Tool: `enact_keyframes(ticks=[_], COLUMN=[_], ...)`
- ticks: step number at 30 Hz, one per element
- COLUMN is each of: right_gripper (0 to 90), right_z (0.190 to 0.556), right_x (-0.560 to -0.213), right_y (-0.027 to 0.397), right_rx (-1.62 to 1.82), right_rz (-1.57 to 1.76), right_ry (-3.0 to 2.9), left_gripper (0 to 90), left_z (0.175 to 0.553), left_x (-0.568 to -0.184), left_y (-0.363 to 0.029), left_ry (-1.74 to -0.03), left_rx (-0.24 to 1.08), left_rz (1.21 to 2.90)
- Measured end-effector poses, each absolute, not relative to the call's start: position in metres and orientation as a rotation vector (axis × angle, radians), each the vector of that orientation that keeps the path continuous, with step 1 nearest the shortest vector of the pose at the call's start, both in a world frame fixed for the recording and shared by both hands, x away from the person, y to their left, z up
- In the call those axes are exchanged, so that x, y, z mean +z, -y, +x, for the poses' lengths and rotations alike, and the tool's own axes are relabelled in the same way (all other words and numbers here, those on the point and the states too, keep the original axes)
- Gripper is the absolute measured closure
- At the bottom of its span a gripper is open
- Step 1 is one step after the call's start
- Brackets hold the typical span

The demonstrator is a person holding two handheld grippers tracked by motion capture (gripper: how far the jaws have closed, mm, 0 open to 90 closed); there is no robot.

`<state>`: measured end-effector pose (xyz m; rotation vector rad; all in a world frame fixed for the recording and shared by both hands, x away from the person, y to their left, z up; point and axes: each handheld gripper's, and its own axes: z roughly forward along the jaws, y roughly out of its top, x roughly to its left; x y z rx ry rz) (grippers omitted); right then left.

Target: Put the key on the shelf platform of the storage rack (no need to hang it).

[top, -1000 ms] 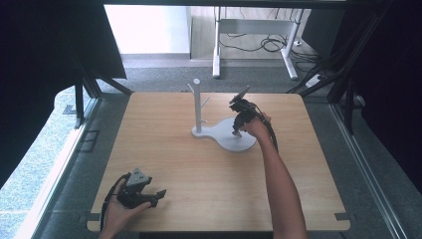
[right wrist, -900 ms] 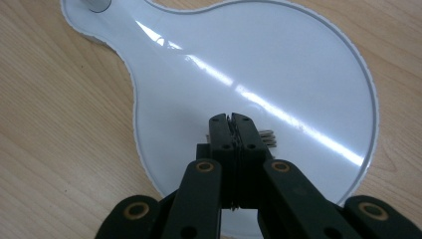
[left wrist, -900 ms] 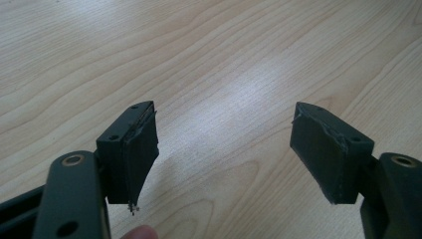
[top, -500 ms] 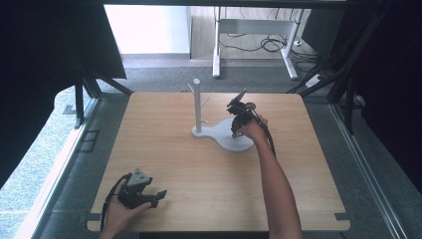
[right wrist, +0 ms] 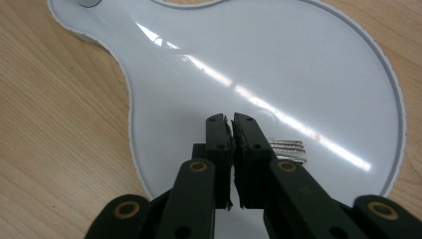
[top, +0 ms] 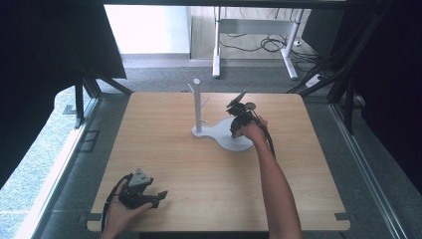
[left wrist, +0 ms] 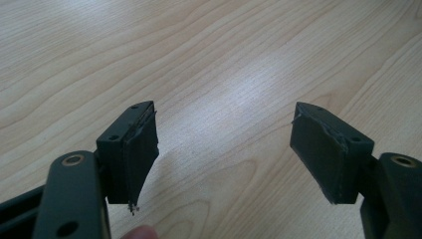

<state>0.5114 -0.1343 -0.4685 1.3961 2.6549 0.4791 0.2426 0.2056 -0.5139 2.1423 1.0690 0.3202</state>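
Little by little eased the right gripper's [right wrist: 232,119] 2 jaws apart above the white stand base [right wrist: 298,59], left the silvery piece [right wrist: 287,148] lying there beside them, unclamped and probably delivered, held the left gripper [left wrist: 223,109] wide open, empty, over the table [top: 164,149].

- the white stand [top: 234,140] sits near the middle of the wooden table, a bit to the far side.
- it has a flat, shiny base, round and wide at one end and small at the other.
- a thin white pole [top: 197,104] stands straight up from the small end, with little pegs poking out near its top.
- a small silver ring thing [right wrist: 287,149] with thin bands lies flat on the wide part of the base.
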Motion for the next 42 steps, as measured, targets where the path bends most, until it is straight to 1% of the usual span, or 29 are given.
enact_keyframes(ticks=[2,14,22,28,42], right_gripper=[83.6,71.2,60.8,55.3,53.5], right_z=[0.511,0.5,0.478,0.46,0.41], right_x=[-0.467,-0.451,-0.439,-0.434,-0.434], right_y=[0.135,0.144,0.148,0.156,0.181], right_rx=[0.481,0.546,0.588,0.642,0.771], right_rz=[1.395,1.369,1.295,1.239,1.115], right_ry=[-2.654,-2.65,-2.665,-2.687,-2.687], left_gripper=[27.1,27.1,27.1,27.1,27.1], left_z=[0.242,0.242,0.242,0.242,0.242], left_x=[-0.514,-0.514,-0.514,-0.514,-0.514], left_y=[-0.206,-0.204,-0.203,-0.204,-0.204], left_ry=[-1.073,-1.066,-1.071,-1.071,-1.08], left_rx=[0.322,0.32,0.326,0.329,0.339], left_rz=[2.142,2.15,2.153,2.155,2.156])
